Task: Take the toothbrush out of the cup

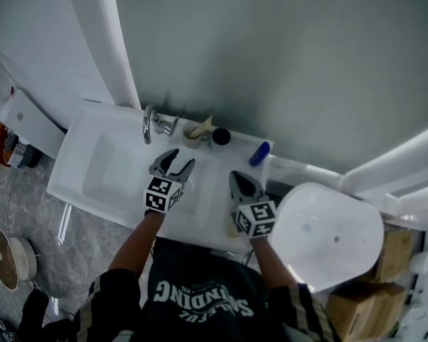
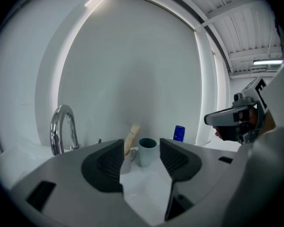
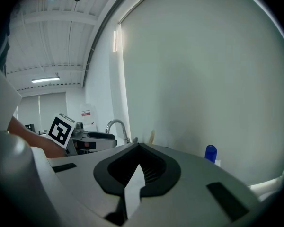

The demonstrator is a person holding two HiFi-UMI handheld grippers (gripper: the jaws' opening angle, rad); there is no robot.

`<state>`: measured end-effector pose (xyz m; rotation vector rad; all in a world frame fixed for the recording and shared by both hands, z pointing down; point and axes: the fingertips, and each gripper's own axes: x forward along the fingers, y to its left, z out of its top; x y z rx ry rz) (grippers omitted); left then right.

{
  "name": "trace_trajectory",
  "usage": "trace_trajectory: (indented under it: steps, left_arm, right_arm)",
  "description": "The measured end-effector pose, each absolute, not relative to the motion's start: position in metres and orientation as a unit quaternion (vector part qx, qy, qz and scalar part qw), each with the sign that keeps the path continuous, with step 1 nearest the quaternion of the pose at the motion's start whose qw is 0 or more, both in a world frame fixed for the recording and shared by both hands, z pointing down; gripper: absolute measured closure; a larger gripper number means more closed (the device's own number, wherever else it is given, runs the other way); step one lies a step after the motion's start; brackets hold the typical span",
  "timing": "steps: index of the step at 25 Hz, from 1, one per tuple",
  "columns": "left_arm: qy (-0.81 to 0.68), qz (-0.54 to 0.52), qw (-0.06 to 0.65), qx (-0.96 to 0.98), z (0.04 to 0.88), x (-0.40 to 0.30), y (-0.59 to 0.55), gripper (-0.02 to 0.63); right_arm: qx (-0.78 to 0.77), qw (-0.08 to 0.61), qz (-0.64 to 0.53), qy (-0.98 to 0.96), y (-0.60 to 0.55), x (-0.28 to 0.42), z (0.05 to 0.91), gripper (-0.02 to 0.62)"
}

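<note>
One toothbrush [image 2: 131, 135] standing in cup [image 1: 192, 134], beyond spread empty left claw [image 1: 182, 158], right claw [image 1: 237, 177] pressed together

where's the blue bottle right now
Head view: the blue bottle sits at the right end of the sink's back ledge, right of the dark cup, beyond the right gripper.

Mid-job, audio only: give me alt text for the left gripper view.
The left claw is open and empty, aimed at two cups by the wall: a white cup holding a tan toothbrush, and a grey mug beside it. Faucet at left, blue bottle at right.
</note>
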<state>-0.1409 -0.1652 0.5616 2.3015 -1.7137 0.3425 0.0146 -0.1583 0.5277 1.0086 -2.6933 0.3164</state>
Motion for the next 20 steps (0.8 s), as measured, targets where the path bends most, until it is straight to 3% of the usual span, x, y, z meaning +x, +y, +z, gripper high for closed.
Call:
trace_trajectory:
  steps: [20]
  left_arm:
    - [-0.564,0.193,0.140,0.791,0.612,-0.147,-0.266,0.388]
  right_arm:
    - [0.406,0.140,0.126,-0.894,-0.165,0.057,0.541,0.598]
